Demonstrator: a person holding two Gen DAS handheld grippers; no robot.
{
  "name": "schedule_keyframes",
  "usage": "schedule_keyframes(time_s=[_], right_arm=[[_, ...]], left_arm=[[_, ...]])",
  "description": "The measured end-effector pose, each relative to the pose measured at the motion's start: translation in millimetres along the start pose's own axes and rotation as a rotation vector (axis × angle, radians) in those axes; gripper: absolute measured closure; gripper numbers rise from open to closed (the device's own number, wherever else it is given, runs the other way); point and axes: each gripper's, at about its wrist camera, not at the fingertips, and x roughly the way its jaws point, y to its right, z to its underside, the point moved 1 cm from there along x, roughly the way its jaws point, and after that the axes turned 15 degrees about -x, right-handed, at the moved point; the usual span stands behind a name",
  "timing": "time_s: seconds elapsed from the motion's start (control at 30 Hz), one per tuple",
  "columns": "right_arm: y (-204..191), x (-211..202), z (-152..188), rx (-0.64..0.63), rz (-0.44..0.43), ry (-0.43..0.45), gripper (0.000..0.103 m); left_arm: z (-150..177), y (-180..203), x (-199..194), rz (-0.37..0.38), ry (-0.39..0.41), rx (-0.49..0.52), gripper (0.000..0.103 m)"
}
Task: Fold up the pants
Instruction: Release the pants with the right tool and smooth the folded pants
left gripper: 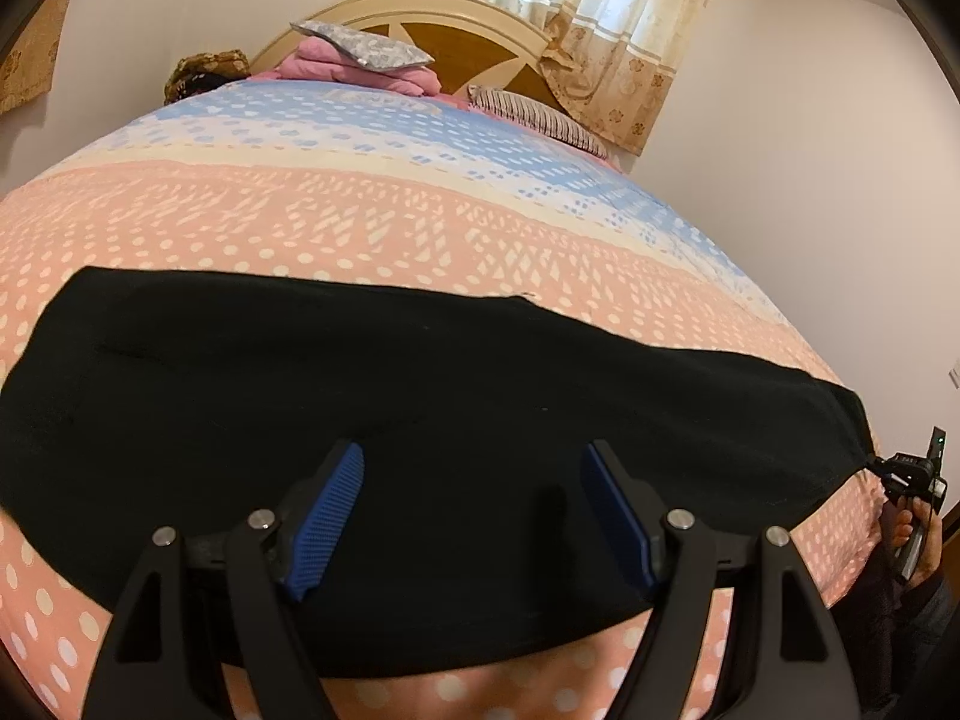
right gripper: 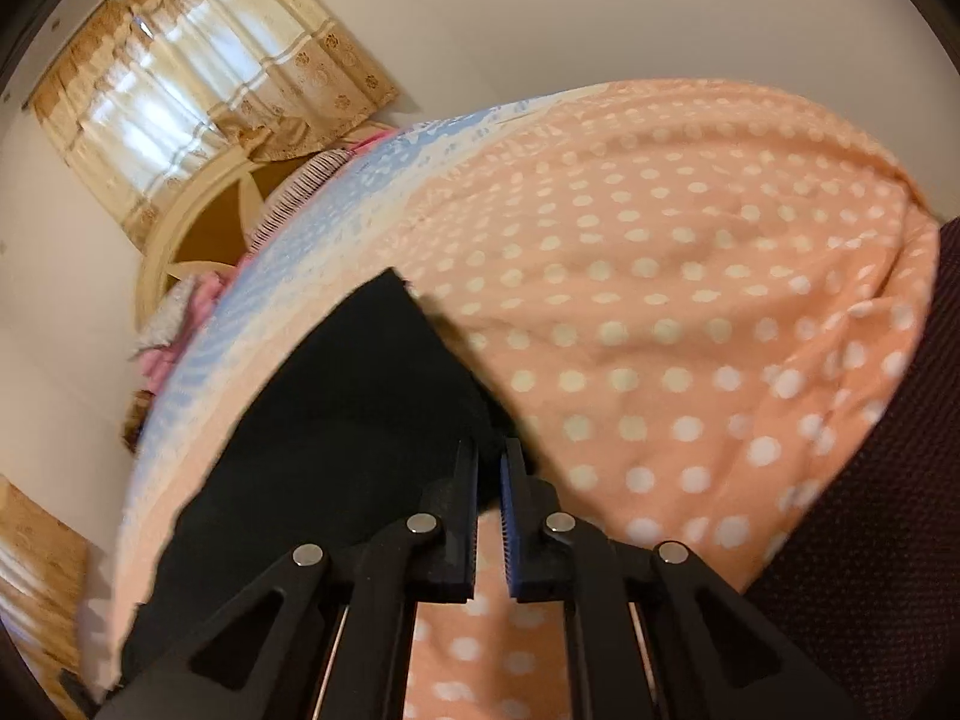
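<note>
Black pants (left gripper: 420,420) lie spread flat across a polka-dot bedspread (left gripper: 360,222). The left gripper (left gripper: 474,516) hovers over their near edge with its blue-padded jaws wide apart and nothing between them. The right gripper (right gripper: 491,468) is clamped on a corner of the pants. No legible writing or brand appears.

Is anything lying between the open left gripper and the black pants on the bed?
Nothing visible. The left gripper hangs open directly over the black pants, which lie flat on the dotted bedspread. The pillows and pink bedding sit far off by the headboard.
</note>
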Motion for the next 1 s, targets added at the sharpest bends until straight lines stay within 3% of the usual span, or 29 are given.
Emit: schedule_keyframes(time_s=[0.1,0.2,0.3,0.43,0.57,0.67,0.8,0.83,0.9,1.0], right_arm=[[9.7,3.7,0.0,0.029,-0.021,-0.007,0.097],[-3.0,-5.0,-4.1,-0.058,0.014,0.014,0.093],[-18.8,-17.8,-13.9,-0.102,0.148,0.065,0.044],[-60.9,-41.6,-17.9,-0.229,0.153,0.161,0.044],[-146.6,-31.9,-10.0,-0.436,-0.104,0.134,0.044],[-215.9,-7.3,7.6,-0.539,-0.358,0.025,0.044],[-299.2,25.1,38.8,-0.655,-0.588,-0.143,0.044],[-314.1,34.1,46.9,-0.681,-0.620,-0.178,0.044],[-332.0,59.6,58.9,-0.726,-0.548,-0.246,0.046],[-326.6,72.9,54.0,-0.644,-0.496,-0.243,0.046]], left_arm=[[-2.8,-5.2,-0.1,0.020,-0.001,-0.004,0.025],[-4.2,-4.5,-2.2,0.021,-0.008,0.003,0.025],[-4.1,-3.3,-4.3,0.013,-0.013,0.017,0.025],[-10.0,-10.1,-14.9,-0.019,0.019,0.014,0.024],[-20.5,-24.2,-21.7,-0.043,0.060,-0.021,0.024],[-21.7,-33.0,-17.4,-0.074,0.046,-0.035,0.024],[-16.1,-32.8,-14.2,-0.090,0.035,0.002,0.024],[-15.5,-32.7,-14.6,-0.090,0.035,0.010,0.024],[-15.2,-34.4,-15.1,-0.082,0.031,0.017,0.024],[-15.6,-38.3,-16.9,-0.077,0.025,0.053,0.024]])
